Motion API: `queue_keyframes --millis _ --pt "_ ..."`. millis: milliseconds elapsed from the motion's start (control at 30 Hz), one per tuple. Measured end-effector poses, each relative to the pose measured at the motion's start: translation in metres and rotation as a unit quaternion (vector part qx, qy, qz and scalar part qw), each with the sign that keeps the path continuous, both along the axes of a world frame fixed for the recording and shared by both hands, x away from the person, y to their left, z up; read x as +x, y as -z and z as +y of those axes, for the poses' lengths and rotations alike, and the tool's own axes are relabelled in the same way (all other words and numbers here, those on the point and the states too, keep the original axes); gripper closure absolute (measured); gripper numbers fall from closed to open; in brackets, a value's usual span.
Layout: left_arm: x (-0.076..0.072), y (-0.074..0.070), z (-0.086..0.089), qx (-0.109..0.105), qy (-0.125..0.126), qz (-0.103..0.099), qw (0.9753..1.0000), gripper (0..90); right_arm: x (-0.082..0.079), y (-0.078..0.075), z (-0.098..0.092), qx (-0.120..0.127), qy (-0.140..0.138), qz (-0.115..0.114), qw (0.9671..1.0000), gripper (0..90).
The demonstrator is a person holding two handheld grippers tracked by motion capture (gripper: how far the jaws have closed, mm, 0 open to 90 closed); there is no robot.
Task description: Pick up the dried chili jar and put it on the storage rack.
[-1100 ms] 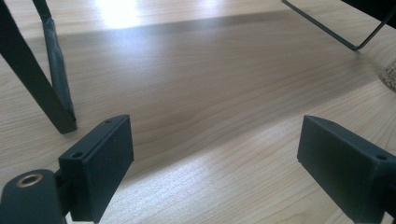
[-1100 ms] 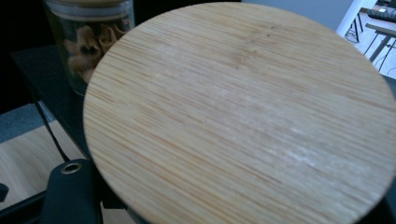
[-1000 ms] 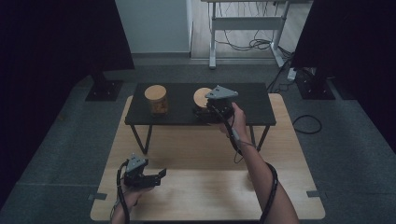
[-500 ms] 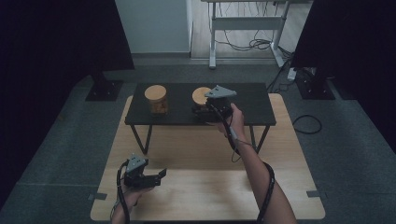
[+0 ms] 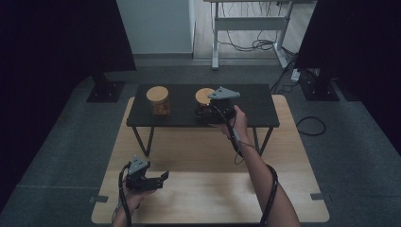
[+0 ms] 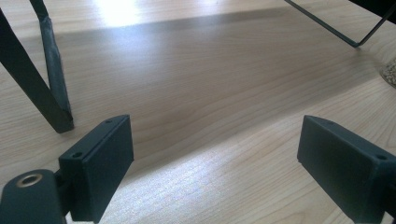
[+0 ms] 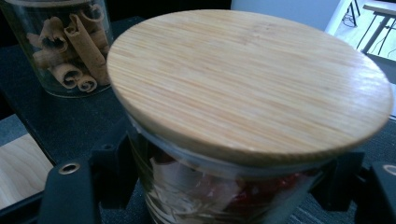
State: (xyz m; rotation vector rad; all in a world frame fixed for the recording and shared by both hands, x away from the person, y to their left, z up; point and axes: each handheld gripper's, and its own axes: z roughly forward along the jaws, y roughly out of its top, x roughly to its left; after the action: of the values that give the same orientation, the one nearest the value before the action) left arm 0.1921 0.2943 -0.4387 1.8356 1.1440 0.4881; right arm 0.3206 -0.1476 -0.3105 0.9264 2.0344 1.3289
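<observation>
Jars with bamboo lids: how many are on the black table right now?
2. One jar of rolled sticks stands on the left part of the black table; the other jar sits mid-table between the right gripper jaws.

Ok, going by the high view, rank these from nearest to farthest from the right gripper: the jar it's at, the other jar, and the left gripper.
1. Lidded jar, between the right gripper's jaws, mid-table.
2. Jar of rolled sticks, toward the table's left end.
3. Left gripper, low over the wooden board, near the person.
</observation>
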Motion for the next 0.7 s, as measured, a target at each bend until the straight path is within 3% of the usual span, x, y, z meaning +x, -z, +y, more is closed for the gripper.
queue_keyframes --millis 267,467,700 --pt "-0.0012 -0.0010 0.0016 0.000 -0.002 -0.003 1.0000 10.2 0.0006 -0.0004 0.0004 0.001 0.001 0.004 1.0000 22.9" --pt "-0.0016 -0.0012 0.0027 -0.002 -0.004 -0.002 1.0000 10.2 -0.0006 -0.0010 -0.0035 0.012 -0.008 0.008 0.9999 14.3" --pt "-0.0010 -0.0010 0.0005 0.001 -0.001 -0.001 1.0000 10.1 -0.0063 -0.0008 -0.0050 0.018 0.000 0.006 0.9998 8.8"
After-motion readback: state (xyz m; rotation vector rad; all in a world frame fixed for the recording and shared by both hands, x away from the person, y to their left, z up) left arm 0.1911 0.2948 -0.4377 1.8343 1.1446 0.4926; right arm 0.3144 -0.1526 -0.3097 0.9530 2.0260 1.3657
